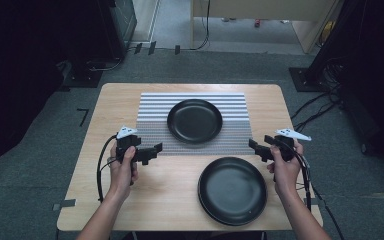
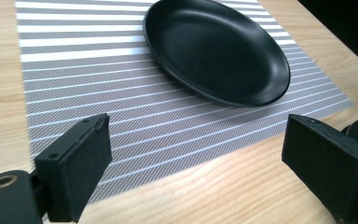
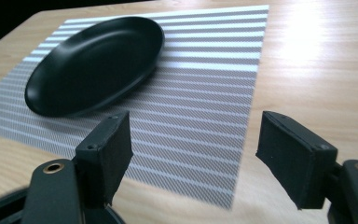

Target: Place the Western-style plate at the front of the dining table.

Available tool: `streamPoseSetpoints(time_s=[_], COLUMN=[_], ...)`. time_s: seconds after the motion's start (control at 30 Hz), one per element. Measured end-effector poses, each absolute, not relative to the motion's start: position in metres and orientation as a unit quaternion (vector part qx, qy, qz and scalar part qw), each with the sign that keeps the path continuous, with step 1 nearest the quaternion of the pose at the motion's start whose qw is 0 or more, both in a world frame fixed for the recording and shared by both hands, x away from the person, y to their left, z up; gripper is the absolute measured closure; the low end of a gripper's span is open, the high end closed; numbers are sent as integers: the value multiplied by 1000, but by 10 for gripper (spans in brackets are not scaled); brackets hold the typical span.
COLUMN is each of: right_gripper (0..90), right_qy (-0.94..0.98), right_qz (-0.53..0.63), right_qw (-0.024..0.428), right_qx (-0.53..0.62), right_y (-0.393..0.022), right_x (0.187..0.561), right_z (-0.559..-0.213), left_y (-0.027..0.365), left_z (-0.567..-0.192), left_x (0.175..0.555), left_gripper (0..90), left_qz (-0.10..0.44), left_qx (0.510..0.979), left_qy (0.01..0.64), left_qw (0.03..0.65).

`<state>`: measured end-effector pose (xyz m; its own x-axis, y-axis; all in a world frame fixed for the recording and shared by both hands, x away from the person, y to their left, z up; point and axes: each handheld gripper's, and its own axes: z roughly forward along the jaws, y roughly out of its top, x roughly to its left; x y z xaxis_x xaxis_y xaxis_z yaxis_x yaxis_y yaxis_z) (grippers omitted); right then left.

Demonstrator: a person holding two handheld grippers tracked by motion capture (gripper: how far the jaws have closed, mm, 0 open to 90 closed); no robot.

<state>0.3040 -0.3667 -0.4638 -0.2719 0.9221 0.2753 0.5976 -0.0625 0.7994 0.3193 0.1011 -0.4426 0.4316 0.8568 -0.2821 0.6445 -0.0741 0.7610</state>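
Observation:
A black plate [image 1: 195,120] rests on a grey-and-white striped placemat [image 1: 152,117] at the middle back of the wooden table [image 1: 165,200]. A second black plate [image 1: 232,190] lies on the bare wood near the front right. My left gripper [image 1: 156,149] hovers over the placemat's front left corner, pointing right, open and holding nothing. My right gripper [image 1: 253,147] is at the mat's front right corner, pointing left, also open and holding nothing. The left gripper view has the open jaws [image 2: 198,140] framing the mat [image 2: 98,74] and the far plate [image 2: 214,51]. The right gripper view has its gripper [image 3: 196,135] facing that plate [image 3: 93,65] across the mat [image 3: 205,84].
Bare wood lies left of the mat and along the front left. Grey carpet surrounds the table, with cables [image 1: 320,107] on the floor at the right and dark equipment [image 1: 115,30] at the back left.

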Motion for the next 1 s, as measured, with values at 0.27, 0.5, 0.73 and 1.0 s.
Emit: streamPoseSetpoints(time_s=[0.27, 0.5, 0.73, 1.0], right_gripper=[251, 250, 249, 245], right_qy=[649, 644, 640, 643], right_qz=[450, 442, 431, 410], right_qw=[184, 185, 190, 198], right_qx=[585, 596, 607, 615], right_y=[-390, -410, -427, -439], right_x=[273, 246, 224, 202], right_z=[-473, -488, -500, -510], left_y=[118, 140, 166, 205], left_z=[-446, -467, -488, -504], left_x=[301, 277, 256, 235], left_gripper=[78, 78, 78, 78], left_qz=[131, 155, 170, 184], left_qx=[714, 712, 711, 695], left_qy=[527, 545, 561, 592], left_qw=[442, 415, 390, 365])
